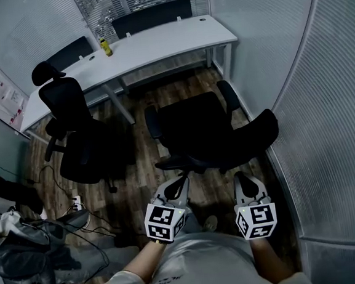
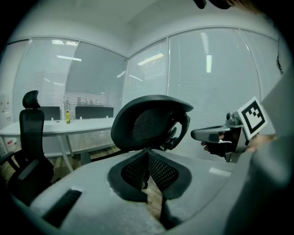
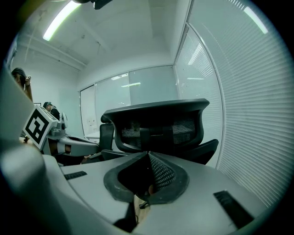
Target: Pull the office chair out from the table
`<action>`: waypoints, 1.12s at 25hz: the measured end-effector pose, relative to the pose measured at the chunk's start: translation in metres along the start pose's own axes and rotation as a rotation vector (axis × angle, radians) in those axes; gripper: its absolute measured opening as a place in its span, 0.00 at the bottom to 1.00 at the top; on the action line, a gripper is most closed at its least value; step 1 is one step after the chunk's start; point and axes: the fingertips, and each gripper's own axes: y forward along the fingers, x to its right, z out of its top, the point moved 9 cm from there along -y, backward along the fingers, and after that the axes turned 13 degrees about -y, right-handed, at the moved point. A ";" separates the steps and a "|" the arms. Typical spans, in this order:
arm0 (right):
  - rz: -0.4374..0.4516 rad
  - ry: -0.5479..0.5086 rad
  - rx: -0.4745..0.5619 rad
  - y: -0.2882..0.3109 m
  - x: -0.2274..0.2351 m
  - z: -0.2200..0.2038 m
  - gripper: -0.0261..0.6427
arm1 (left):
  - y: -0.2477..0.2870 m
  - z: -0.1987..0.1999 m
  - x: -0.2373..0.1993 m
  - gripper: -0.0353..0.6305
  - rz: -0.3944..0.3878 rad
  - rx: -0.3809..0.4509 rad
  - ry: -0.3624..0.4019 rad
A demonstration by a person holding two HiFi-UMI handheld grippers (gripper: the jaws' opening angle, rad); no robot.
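Note:
The black mesh office chair (image 1: 204, 133) stands on the wood floor, off the white table (image 1: 156, 44), its back toward me. My left gripper (image 1: 182, 181) is shut at the near edge of the chair's back, and my right gripper (image 1: 245, 180) is shut just right of it. In the left gripper view the pads meet (image 2: 147, 152) with nothing between them; the chair's headrest (image 2: 149, 121) lies just beyond, and the right gripper (image 2: 220, 135) shows at the right. The right gripper view shows its closed tips (image 3: 148, 153) empty, below the chair's backrest (image 3: 158, 124).
A second black chair (image 1: 71, 126) stands to the left by the table. A yellow bottle (image 1: 105, 47) is on the tabletop. Cables and a power strip (image 1: 77, 206) lie on the floor at the left. A glass wall with blinds (image 1: 325, 131) runs close along the right.

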 end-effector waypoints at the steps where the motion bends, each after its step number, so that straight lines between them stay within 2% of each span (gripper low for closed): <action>1: 0.006 0.003 -0.004 0.000 0.000 0.001 0.06 | -0.001 0.000 0.002 0.07 -0.003 0.000 -0.002; 6: 0.030 0.005 -0.018 0.010 -0.006 0.014 0.05 | -0.003 0.008 -0.004 0.07 -0.009 -0.007 -0.010; 13: 0.049 0.007 -0.024 0.005 -0.010 0.010 0.05 | -0.011 0.006 -0.001 0.07 0.004 0.008 0.004; 28: 0.081 0.009 -0.057 0.014 -0.025 0.014 0.05 | -0.011 0.010 -0.005 0.07 -0.029 0.004 0.024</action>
